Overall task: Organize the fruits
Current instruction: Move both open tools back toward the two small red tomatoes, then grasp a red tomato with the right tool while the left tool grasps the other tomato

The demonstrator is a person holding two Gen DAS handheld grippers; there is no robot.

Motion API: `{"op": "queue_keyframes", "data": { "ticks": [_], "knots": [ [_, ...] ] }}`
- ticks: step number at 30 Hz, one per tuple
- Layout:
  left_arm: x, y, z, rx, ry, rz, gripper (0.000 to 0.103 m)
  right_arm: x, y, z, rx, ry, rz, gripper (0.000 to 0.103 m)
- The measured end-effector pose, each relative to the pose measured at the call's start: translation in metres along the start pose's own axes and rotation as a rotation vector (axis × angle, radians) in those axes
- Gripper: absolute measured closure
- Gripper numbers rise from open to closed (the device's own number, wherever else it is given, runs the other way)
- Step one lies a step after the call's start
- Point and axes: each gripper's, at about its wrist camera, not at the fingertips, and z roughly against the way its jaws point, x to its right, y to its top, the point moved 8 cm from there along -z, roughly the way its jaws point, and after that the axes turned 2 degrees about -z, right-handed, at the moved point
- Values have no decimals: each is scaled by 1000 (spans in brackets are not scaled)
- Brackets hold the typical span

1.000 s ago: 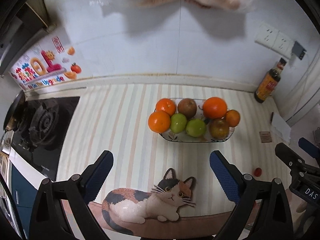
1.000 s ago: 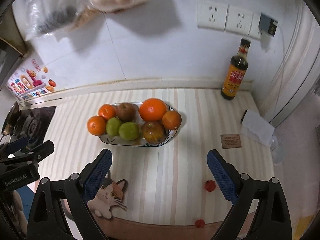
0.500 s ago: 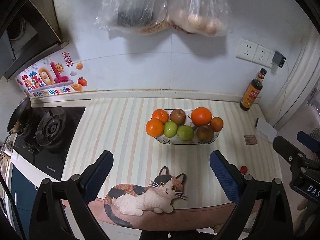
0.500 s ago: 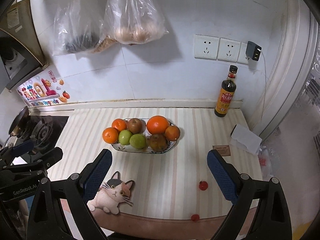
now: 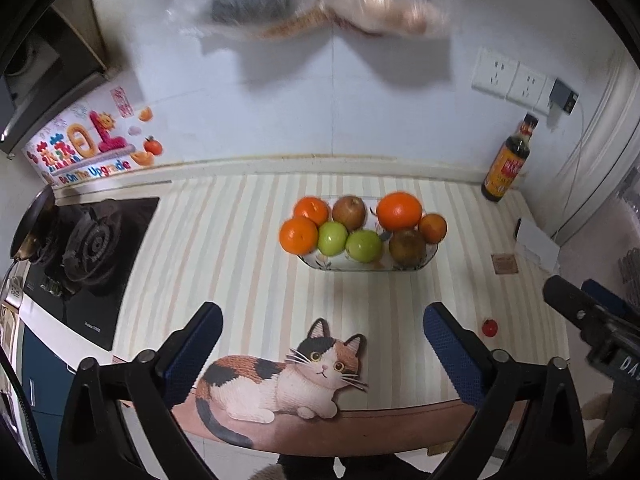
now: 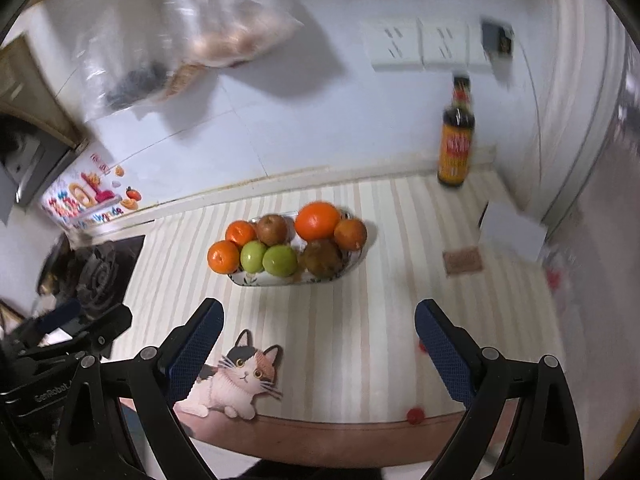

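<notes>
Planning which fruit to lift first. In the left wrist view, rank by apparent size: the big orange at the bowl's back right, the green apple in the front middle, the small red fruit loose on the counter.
1. Big orange, largest.
2. Green apple, somewhat smaller, though it sits slightly nearer the camera.
3. Small red fruit, by far the smallest despite lying nearest.

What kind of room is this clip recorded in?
Most likely a home kitchen: a gas stove sits at the left end of a striped counter, a dark sauce bottle stands against the wall, and a plate of fruit rests mid-counter.
</notes>
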Motion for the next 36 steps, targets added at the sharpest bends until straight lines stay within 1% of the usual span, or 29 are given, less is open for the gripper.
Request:
{"op": "queue_keyframes", "data": {
  "ticks": [3, 6, 9, 10, 11, 12, 14, 17, 19, 21, 22, 25, 26, 27, 29, 32, 35, 36],
  "knots": [
    [16, -1, -24, -35, -5, -30, 0, 39, -7, -25, -50, -17, -81, 4],
    [42, -3, -53, -75, -5, -90, 0, 87, -23, -51, -103, -55, -159, 4],
    [74, -10, -88, -133, -2, -155, 0, 132, -48, -81, -174, -77, -241, 5],
    [82, -13, -97, -151, 0, -172, 0, 148, -60, -93, -197, -71, -276, 7],
    [92, -18, -109, -176, 2, -195, 0, 155, -66, -100, -211, -70, -291, 13],
    [99, -21, -117, -194, 1, -212, 0, 163, -78, -108, -239, -60, -314, 22],
    [117, -31, -136, -242, 4, -256, 0, 171, -105, -123, -301, -41, -332, 30],
    [134, -46, -156, -293, 22, -314, 0, 171, -137, -136, -364, -29, -309, 34],
    [141, -55, -166, -324, 28, -342, 0, 165, -155, -143, -390, -26, -277, 37],
    [144, -62, -174, -349, 34, -356, 0, 161, -166, -148, -405, -26, -256, 44],
    [145, -66, -178, -365, 33, -359, 0, 160, -173, -153, -417, -22, -247, 47],
    [149, -73, -186, -398, 31, -365, 0, 154, -183, -161, -439, -40, -208, 59],
    [151, -75, -188, -405, 27, -366, 0, 153, -188, -165, -444, -46, -194, 68],
    [153, -75, -189, -414, 20, -366, 0, 153, -190, -166, -444, -49, -182, 74],
    [160, -74, -191, -417, -5, -363, 0, 154, -188, -164, -414, -42, -173, 74],
    [178, -71, -195, -422, -54, -367, 0, 162, -174, -158, -366, -30, -206, 74],
    [211, -71, -201, -424, -131, -408, 0, 182, -156, -152, -329, -54, -239, 74],
    [223, -72, -204, -428, -163, -422, 2, 191, -152, -151, -318, -66, -255, 74]
  ]
}}
